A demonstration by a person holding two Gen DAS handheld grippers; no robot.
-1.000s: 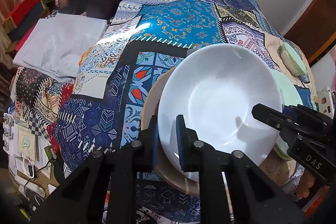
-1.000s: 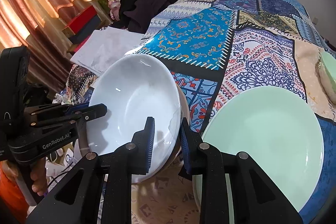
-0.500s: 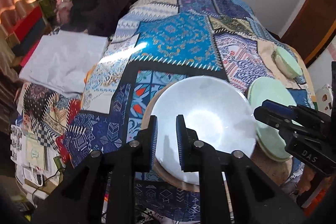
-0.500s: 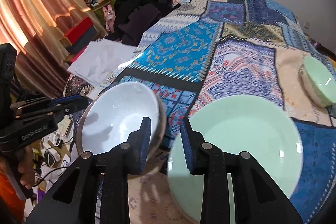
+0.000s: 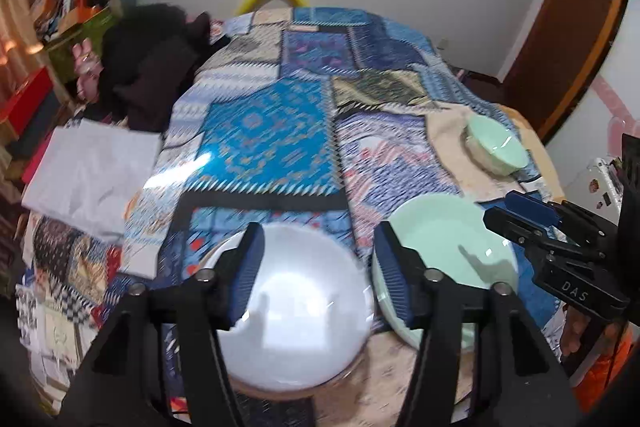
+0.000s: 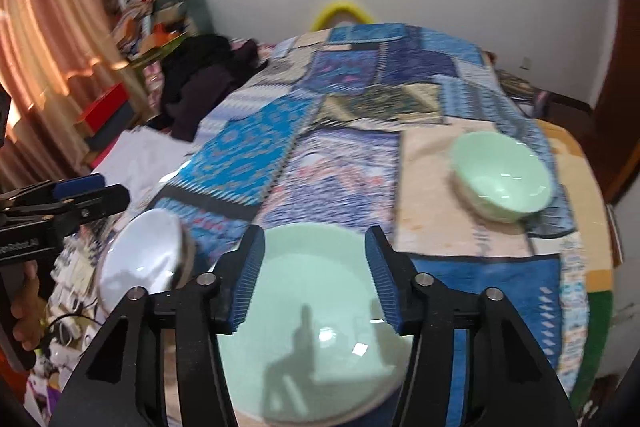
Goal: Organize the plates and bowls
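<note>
A white bowl [image 5: 296, 315] sits in a tan plate [image 5: 354, 367] at the near edge of the patchwork-covered table [image 5: 260, 131]. My left gripper [image 5: 320, 267] hovers above the bowl, its jaws opening with nothing between them. A pale green plate [image 6: 320, 315] lies to the right of the white bowl [image 6: 140, 259]. Over it hangs my right gripper [image 6: 314, 275], jaws opening and empty. A small green bowl [image 6: 500, 179] stands farther back on the right. Each gripper shows in the other's view: the right gripper [image 5: 512, 213], the left gripper [image 6: 96, 190].
Dark clothes [image 5: 152, 67] and a folded white cloth [image 5: 92, 179] lie at the table's left side. Cluttered shelves [image 5: 68, 11] and a curtain [image 6: 48, 39] stand beyond on the left. A wooden door [image 5: 576, 27] is at the right.
Both grippers were shut at the white bowl's rim. They have let go, lifted and drawn back, and their jaws have spread. The bowl now rests in the tan plate.
</note>
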